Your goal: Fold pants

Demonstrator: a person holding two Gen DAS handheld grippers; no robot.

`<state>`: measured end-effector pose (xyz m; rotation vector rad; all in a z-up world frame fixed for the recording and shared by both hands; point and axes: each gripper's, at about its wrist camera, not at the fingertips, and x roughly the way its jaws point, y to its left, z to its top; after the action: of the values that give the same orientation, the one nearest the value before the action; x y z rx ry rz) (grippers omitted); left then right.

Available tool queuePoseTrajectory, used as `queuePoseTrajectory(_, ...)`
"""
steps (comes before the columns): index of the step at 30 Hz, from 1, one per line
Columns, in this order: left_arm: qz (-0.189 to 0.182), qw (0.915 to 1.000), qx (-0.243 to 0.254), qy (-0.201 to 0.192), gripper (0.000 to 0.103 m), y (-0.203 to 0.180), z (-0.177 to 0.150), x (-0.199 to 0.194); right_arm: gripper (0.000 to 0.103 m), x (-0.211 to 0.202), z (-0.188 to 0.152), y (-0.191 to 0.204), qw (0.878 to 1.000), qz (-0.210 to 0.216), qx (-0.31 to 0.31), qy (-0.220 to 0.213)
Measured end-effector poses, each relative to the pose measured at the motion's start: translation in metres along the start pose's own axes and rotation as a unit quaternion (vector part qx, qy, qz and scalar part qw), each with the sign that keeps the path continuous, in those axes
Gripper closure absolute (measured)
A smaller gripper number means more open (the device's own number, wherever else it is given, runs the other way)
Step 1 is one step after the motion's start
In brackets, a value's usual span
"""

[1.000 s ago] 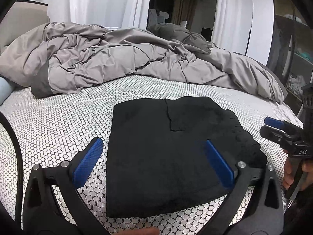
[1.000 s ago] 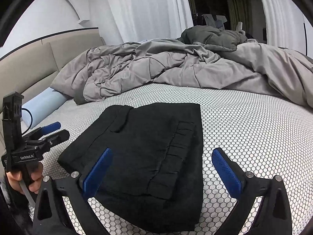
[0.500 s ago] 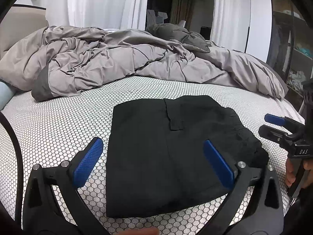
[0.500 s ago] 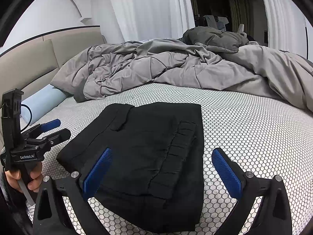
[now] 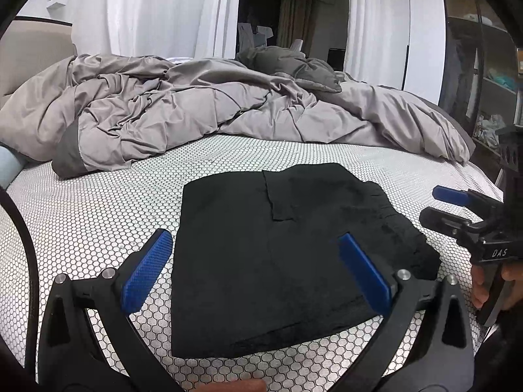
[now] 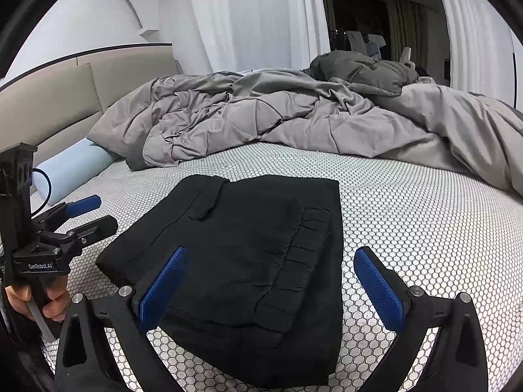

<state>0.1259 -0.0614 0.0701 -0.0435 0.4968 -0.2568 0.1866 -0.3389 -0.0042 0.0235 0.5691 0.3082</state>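
The black fabric pants (image 5: 278,254) lie folded into a thick, roughly square bundle on the white bed sheet printed with small dark-edged hexagons (image 5: 81,222). In the left wrist view the bundle fills the centre, with a stitched flap near its 12 o'clock edge and its rumpled, layered side toward 3 o'clock. In the right wrist view (image 6: 248,261) the gathered waistband runs along the bundle's 3 o'clock side.

The left gripper (image 5: 258,271), a black frame with two blue textured pads, hangs over the near part of the bundle with its jaws spread wide and nothing between them; one pad sits over bare sheet at 9 o'clock of the pants, the other over the black cloth. The right gripper (image 6: 271,284), of the same build, is likewise spread wide and empty, one pad over the cloth, the other over bare sheet at 3 o'clock of the pants. Each gripper also shows in the other's camera, held by a hand (image 6: 42,303) beside the bundle, apart from it.

A crumpled grey quilted duvet (image 5: 196,111) is heaped across the far part of the bed at 12 o'clock. A pale blue cylindrical bolster pillow (image 6: 68,170) lies at 10 o'clock in the right wrist view, against a beige padded headboard (image 6: 65,98). White curtains (image 5: 163,13) hang behind the bed.
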Motion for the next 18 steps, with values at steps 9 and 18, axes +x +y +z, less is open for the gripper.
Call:
queuePoseTrajectory(9,-0.009,0.9998,0.011,-0.01,0.001,-0.007,-0.004,-0.01,0.0,-0.005,-0.004,0.015,0.999,0.018,-0.034,-0.006)
queuePoseTrajectory(18,-0.017,0.9996,0.022,-0.01,0.001,-0.012,-0.005,-0.013,0.0,-0.006,-0.005,0.023,0.998,0.021,-0.053,-0.007)
